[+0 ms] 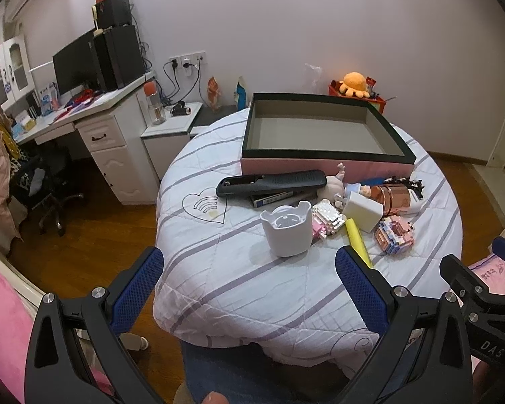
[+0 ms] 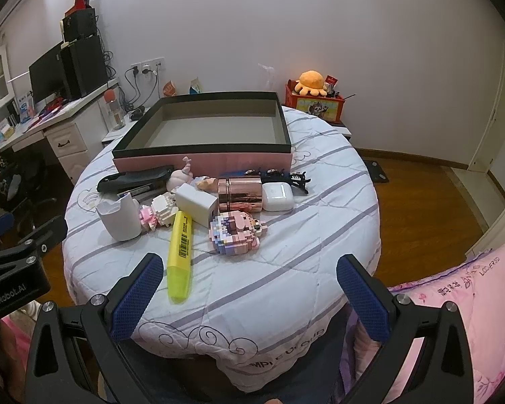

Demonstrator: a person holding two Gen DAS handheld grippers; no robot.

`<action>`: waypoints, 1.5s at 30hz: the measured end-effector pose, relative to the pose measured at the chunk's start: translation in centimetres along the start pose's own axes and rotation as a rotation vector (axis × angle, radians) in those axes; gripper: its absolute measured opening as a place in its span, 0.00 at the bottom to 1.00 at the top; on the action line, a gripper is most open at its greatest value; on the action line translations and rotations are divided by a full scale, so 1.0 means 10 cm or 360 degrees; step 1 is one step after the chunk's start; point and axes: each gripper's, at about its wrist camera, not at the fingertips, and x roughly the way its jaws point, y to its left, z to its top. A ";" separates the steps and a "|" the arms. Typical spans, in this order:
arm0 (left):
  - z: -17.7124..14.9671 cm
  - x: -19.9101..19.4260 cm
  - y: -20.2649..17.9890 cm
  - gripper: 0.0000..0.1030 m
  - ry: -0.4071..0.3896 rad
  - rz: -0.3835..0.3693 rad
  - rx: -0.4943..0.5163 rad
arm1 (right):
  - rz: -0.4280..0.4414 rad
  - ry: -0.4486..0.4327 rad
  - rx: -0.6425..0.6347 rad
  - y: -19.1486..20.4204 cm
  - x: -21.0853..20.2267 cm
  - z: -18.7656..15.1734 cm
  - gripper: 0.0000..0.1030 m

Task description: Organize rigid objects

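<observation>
At the near rim of the round tabletop (image 2: 286,303), draped in a quilted white cloth with grey stripes, the right gripper (image 2: 249,298) hovers with jaws spread wide and nothing between its blue mesh-textured pads; the left gripper (image 1: 249,294) is likewise wide apart and empty. At 11 o'clock from the right gripper lies a yellow highlighter (image 2: 181,256), smooth and blocky, just beside a pink brick-built figure (image 2: 235,232). Beyond sit a white plastic cup (image 2: 119,217), a white cuboid block (image 2: 197,203), a glossy copper-coloured cylinder (image 2: 240,193) and a white earbud case (image 2: 277,196). At 12 o'clock stands the empty, dark-rimmed pink box (image 2: 202,160). Small figurines behind the block are partly hidden.
</observation>
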 end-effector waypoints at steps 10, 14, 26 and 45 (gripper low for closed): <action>-0.02 0.02 -0.04 1.00 0.0008 -0.0008 0.0013 | 0.0002 0.0006 -0.0003 0.00 0.01 -0.02 1.00; -0.02 0.02 -0.05 1.00 0.0009 -0.0011 0.0010 | 0.0005 0.0005 -0.0005 0.01 0.01 -0.02 1.00; -0.02 0.02 -0.06 1.00 0.0006 -0.0008 0.0004 | 0.0004 0.0000 -0.0007 0.01 0.00 -0.01 1.00; -0.06 0.05 -0.03 1.00 0.0022 -0.0015 -0.0001 | 0.0007 0.0009 -0.0005 -0.03 0.01 0.00 1.00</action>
